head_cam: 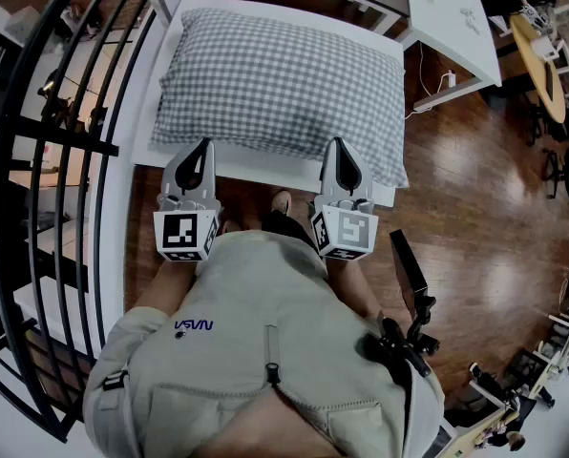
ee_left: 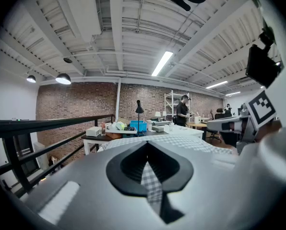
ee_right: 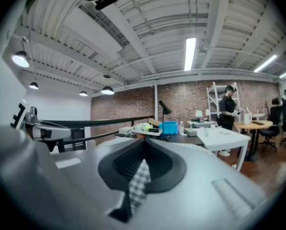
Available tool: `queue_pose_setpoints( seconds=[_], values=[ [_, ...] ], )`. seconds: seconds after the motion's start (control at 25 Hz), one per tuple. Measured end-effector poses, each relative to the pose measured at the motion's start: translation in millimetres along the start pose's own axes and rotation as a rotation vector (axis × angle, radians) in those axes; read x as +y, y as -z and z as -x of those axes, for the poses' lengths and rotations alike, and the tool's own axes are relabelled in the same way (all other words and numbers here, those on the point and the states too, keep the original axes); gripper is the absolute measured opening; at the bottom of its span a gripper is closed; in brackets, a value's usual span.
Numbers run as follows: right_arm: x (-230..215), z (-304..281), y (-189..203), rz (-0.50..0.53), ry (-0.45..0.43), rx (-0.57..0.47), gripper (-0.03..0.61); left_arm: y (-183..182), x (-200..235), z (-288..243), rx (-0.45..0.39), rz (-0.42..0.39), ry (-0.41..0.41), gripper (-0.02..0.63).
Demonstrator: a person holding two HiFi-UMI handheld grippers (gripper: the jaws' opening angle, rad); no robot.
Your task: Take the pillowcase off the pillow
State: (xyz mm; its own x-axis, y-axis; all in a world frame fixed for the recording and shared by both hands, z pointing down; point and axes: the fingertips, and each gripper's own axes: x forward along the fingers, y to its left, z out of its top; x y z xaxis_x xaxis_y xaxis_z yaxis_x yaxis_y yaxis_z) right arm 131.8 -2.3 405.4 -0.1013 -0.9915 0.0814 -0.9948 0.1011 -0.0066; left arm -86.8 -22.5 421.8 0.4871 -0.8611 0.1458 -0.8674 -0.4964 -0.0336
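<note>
A pillow in a grey-and-white checked pillowcase (head_cam: 275, 74) lies flat on a white table (head_cam: 265, 168). My left gripper (head_cam: 205, 143) and right gripper (head_cam: 338, 142) are side by side, with their tips over the pillow's near long edge. Both are shut, jaws meeting at the tips. In the left gripper view the left gripper (ee_left: 147, 145) points level across the pillowcase (ee_left: 181, 140), and checked cloth shows through the slit below the tips. The right gripper view shows the same for the right gripper (ee_right: 144, 143), with pillowcase (ee_right: 189, 146) beyond it. I see no cloth pinched at either tip.
A black metal railing (head_cam: 65, 160) runs along the left side. A second white table (head_cam: 452, 17) stands at the back right, and a round wooden table (head_cam: 542, 55) is further right. A person (ee_right: 228, 109) stands far off among the desks. The floor is wood.
</note>
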Motion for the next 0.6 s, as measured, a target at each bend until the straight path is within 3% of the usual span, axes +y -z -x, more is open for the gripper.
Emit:
queue_pose_setpoints(
  seconds=[0.28, 0.48, 0.6],
  values=[
    [-16.4, -73.0, -11.1, 0.073, -0.173, 0.032, 0.003, -14.8, -5.6, -43.0, 0.013, 0.005, -0.093, 0.006],
    [14.6, -111.4, 24.7, 0.117, -0.294, 0.178, 0.197, 0.1, 28.9, -49.4, 0.057, 0.023, -0.158, 0.006],
    [40.0, -124.2, 64.1, 0.212, -0.344, 0.350, 0.301, 5.8, 65.4, -58.7, 0.072, 0.037, -0.179, 0.006]
  ],
)
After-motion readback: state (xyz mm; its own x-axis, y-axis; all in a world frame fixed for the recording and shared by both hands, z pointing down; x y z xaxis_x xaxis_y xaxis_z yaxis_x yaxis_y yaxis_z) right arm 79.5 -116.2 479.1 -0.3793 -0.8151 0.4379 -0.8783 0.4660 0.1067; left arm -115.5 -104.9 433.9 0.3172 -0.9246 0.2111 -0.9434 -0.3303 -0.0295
